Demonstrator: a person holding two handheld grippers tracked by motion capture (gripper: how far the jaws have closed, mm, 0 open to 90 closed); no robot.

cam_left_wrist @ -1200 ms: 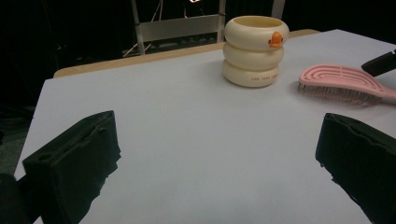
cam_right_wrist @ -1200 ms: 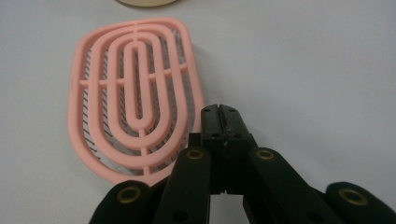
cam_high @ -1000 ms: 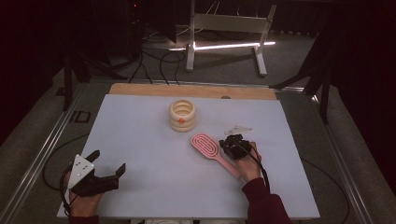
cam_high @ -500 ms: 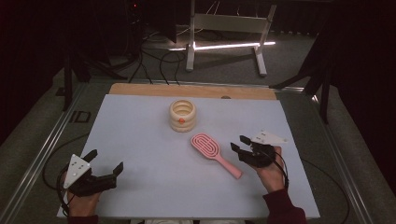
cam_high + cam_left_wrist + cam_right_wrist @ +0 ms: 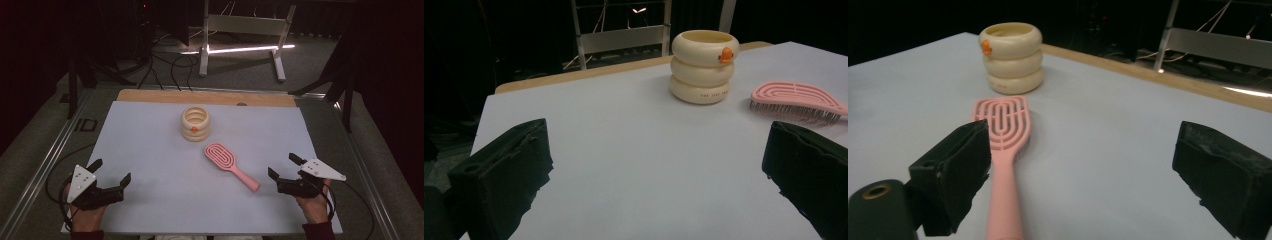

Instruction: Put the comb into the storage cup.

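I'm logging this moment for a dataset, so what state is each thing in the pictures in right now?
Pink plastic hairbrush: lying on the table bristles down, free of both grippers, handle toward the person's right.
Cream ribbed cup with an orange duck mark: upright, mouth open upward, apart from the brush.
Left hand-held gripper: open, holding nothing.
Right hand-held gripper: open, holding nothing, beside the brush handle's end.

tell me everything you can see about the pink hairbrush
The pink hairbrush looks like plastic, with an oval head cut by curved slots and a slim straight handle. It lies flat on the pale table, bristles down, as the left gripper view shows. Its head points toward the cream ringed cup but stays apart from it; its handle points toward the right tongs, which are open and not touching it.
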